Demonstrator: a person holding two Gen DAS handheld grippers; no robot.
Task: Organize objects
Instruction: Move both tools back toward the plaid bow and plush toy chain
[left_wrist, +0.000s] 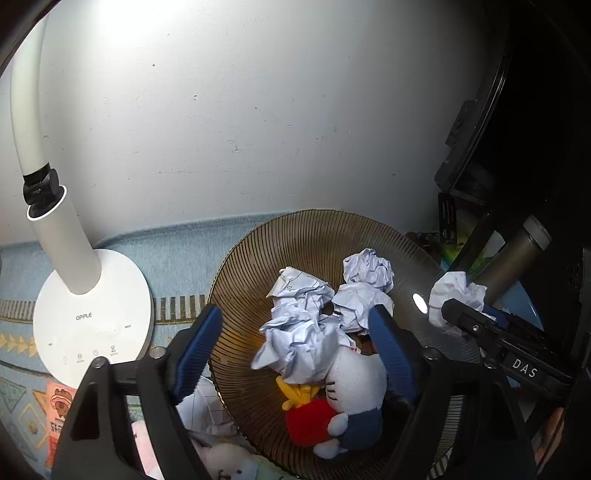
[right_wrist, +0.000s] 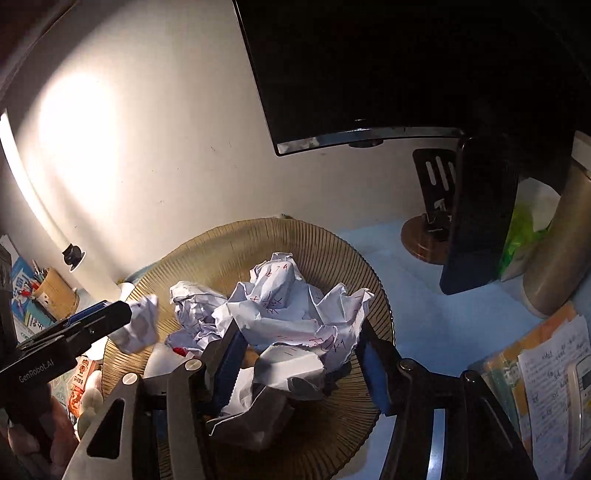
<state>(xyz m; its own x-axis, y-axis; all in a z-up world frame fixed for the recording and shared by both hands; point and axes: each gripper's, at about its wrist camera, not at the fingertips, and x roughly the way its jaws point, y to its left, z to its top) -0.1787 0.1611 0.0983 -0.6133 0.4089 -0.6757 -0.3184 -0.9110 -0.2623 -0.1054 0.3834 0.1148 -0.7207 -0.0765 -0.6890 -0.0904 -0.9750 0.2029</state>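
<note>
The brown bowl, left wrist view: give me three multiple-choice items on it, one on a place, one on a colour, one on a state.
1. Where does the lamp stand relative to the bowl?
A. Inside it
B. To its left, on the blue cloth
C. On top of the paper

2. What colour is the head of the plush toy in the bowl?
A. White
B. Green
C. Black

3. How do the left gripper's jaws stand?
A. Shut on the plush toy
B. Shut on the lamp
C. Wide open, gripping nothing

Answers:
1 B: the lamp has its round base on the cloth, left of the bowl.
2 A: the plush toy has a white head beneath the crumpled paper.
3 C: the left gripper has its blue pads far apart above the bowl, pressing on nothing.
</note>
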